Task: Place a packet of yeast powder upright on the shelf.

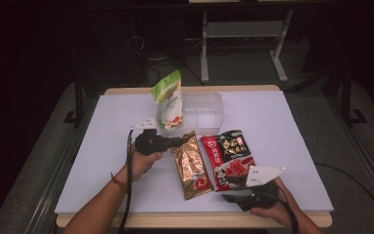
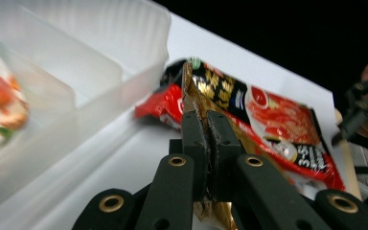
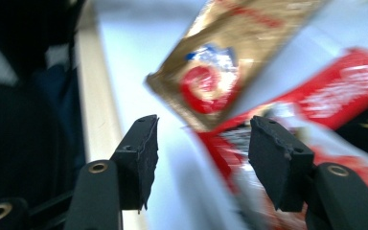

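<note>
White table; left tongs (image 2: 206,127) pinch gold pouch (image 2: 191,91), clearest up close.

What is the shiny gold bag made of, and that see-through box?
The gold bag looks like thin metallic foil film: it is glossy, mirrors the light and creases where the left claw pinches its edge. The box seems to be frosted, milky plastic: the sheet under it shows through its walls, and it has a molded divider.
</note>
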